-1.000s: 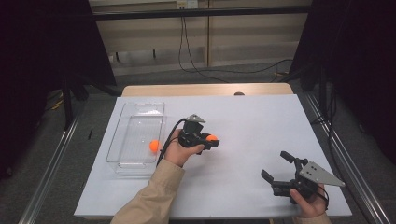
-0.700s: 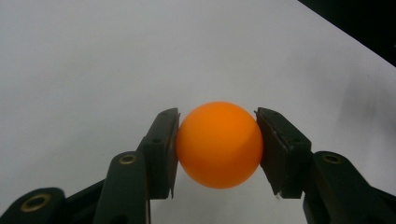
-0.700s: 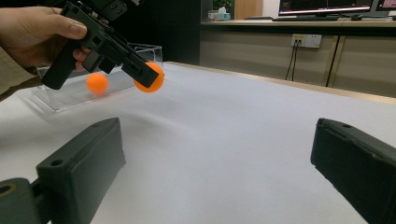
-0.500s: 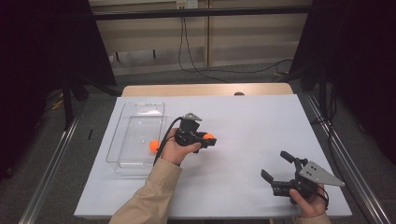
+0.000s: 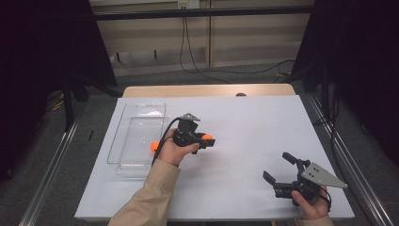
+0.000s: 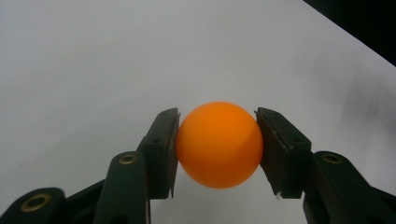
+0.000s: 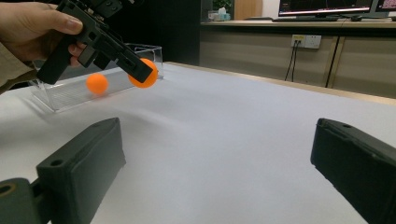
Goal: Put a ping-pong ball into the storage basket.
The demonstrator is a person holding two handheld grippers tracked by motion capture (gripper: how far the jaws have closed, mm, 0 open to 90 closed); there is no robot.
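One orange ball (image 6: 218, 144) between left gripper (image 6: 217, 149) jaws

Left hand-held gripper (image 5: 203, 139) partly covered by the left hand (image 5: 175, 149) in the high view; held orange ball (image 5: 207, 137) mostly tucked between the jaws there, only a sliver showing. Second orange ball (image 5: 154, 146) in the clear tray (image 5: 136, 136) half hidden behind the cable. Sleeve (image 5: 147, 197) cut off by the bottom edge. Right hand (image 5: 310, 209) cut off at the bottom too. In the right gripper view, near side of the held ball masked by a jaw; monitor (image 7: 324, 6) cropped at the top edge. Small dark object (image 5: 241, 94) at the worktop's (image 5: 263, 136) far edge too small to identify.
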